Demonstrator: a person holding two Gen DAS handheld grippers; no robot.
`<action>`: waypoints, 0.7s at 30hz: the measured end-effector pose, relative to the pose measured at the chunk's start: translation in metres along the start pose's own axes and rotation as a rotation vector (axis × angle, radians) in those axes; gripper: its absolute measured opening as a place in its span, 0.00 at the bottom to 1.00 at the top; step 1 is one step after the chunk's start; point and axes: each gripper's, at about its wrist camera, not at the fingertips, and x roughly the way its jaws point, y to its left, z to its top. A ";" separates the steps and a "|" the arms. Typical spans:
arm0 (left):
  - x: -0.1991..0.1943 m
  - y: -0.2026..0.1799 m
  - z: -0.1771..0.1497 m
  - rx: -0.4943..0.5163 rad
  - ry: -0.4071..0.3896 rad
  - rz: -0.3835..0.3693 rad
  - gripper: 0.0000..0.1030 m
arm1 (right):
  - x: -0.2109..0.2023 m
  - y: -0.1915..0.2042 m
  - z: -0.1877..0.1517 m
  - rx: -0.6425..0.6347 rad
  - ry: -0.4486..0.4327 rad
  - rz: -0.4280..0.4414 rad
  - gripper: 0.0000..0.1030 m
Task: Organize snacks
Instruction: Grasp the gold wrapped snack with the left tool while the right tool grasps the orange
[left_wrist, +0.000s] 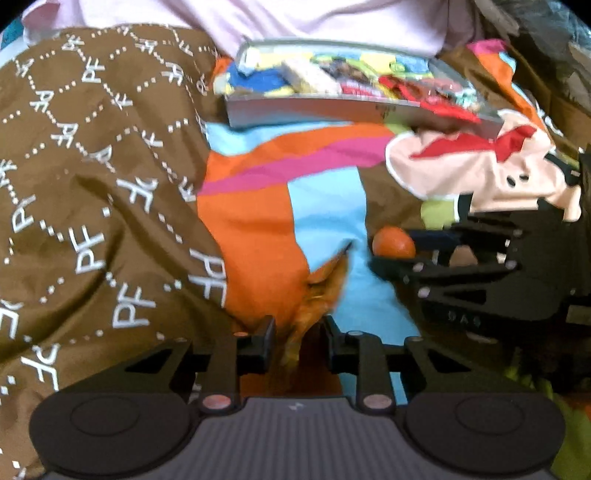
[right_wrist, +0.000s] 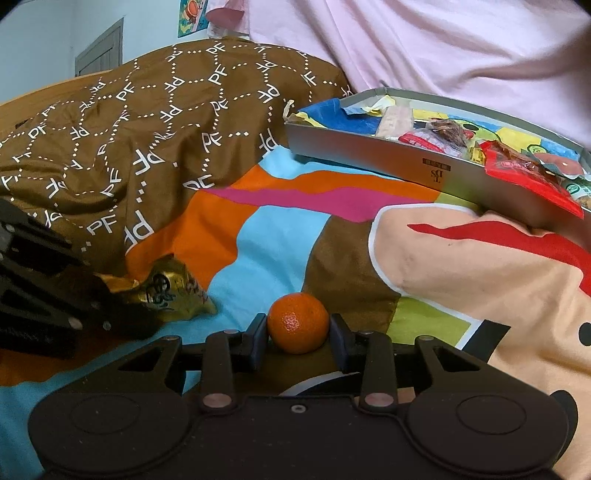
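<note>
With my right gripper clamped on the tangerine and my left gripper pinching the gold snack packet – both low on the bedspread – I judge the pickup made, and next comes carrying them to the grey tray at the bedspread's far edge.

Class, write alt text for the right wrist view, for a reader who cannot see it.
The right claw grips a small orange on a colourful bedsheet. At the left edge the left claw holds a gold wrapper; at upper right, a grey tray of packaged snacks sits before a brown quilt.
</note>
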 end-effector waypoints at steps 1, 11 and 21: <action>0.003 0.000 -0.001 0.000 0.006 0.001 0.29 | 0.000 0.000 0.000 -0.001 0.000 -0.001 0.36; 0.004 -0.017 -0.004 0.083 -0.072 0.057 0.19 | -0.004 0.021 -0.002 -0.143 -0.024 -0.098 0.36; -0.008 -0.031 -0.001 0.136 -0.190 0.200 0.13 | -0.016 0.037 -0.005 -0.306 -0.110 -0.176 0.36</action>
